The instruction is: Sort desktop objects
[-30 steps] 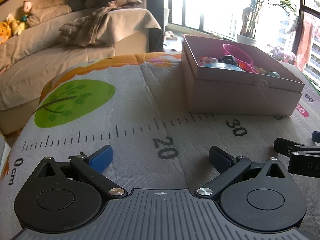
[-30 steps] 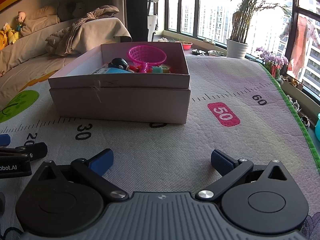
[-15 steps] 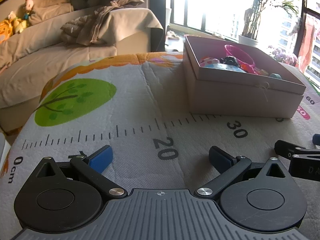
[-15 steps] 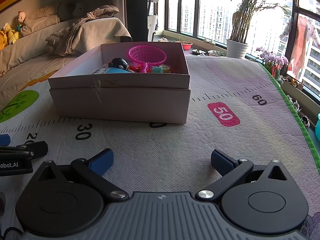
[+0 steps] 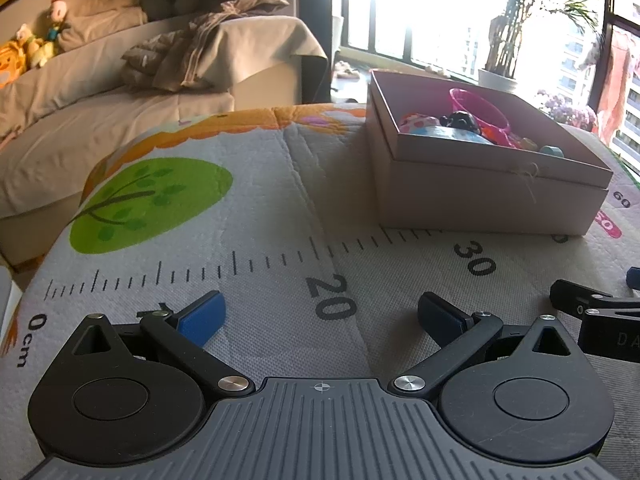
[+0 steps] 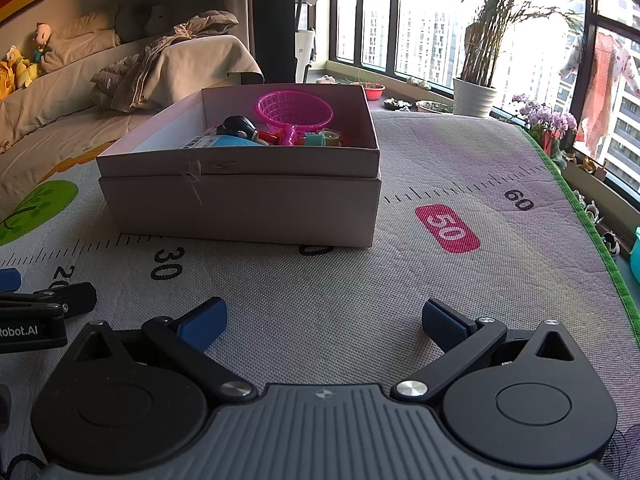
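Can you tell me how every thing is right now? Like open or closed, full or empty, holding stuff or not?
Left gripper: open, holding nothing, low over the mat.
Right gripper: open, holding nothing, low over the mat.
Box: open on top, no lid on it, sitting on the mat.
Pink basket: upright inside the box, at the back.
Small toys: lying inside the box.
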`<state>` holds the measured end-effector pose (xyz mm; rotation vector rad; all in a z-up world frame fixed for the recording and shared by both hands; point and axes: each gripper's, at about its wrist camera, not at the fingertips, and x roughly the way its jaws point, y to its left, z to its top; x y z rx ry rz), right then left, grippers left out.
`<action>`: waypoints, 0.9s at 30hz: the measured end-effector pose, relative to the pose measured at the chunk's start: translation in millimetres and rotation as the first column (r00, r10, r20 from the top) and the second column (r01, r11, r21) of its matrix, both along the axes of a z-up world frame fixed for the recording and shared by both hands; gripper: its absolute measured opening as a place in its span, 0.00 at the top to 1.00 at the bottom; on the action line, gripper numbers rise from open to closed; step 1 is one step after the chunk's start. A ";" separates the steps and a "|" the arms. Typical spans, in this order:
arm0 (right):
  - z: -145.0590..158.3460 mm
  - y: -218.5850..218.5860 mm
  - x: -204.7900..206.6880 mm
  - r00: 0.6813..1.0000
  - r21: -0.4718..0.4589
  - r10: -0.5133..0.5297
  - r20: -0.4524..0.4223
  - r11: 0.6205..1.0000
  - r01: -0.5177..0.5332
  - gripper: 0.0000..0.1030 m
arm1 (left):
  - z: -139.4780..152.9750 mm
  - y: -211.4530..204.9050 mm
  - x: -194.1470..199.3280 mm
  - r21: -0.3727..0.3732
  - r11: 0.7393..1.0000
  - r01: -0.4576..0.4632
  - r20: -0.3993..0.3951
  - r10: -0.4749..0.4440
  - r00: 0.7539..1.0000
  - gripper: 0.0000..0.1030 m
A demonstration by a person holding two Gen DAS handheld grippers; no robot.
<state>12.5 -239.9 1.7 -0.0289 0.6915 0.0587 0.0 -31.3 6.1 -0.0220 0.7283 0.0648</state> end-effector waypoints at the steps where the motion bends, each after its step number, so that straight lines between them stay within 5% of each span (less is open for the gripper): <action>1: -0.3 -0.3 -0.6 1.000 0.000 0.000 0.000 1.000 0.000 0.00 | -0.2 0.0 0.3 0.001 1.000 -0.001 0.001 0.001 1.000 0.00; 27: -0.2 -0.2 -0.7 1.000 0.001 0.000 0.000 1.000 0.000 0.00 | 1.2 1.3 1.9 0.004 1.000 0.024 -0.008 -0.024 1.000 0.00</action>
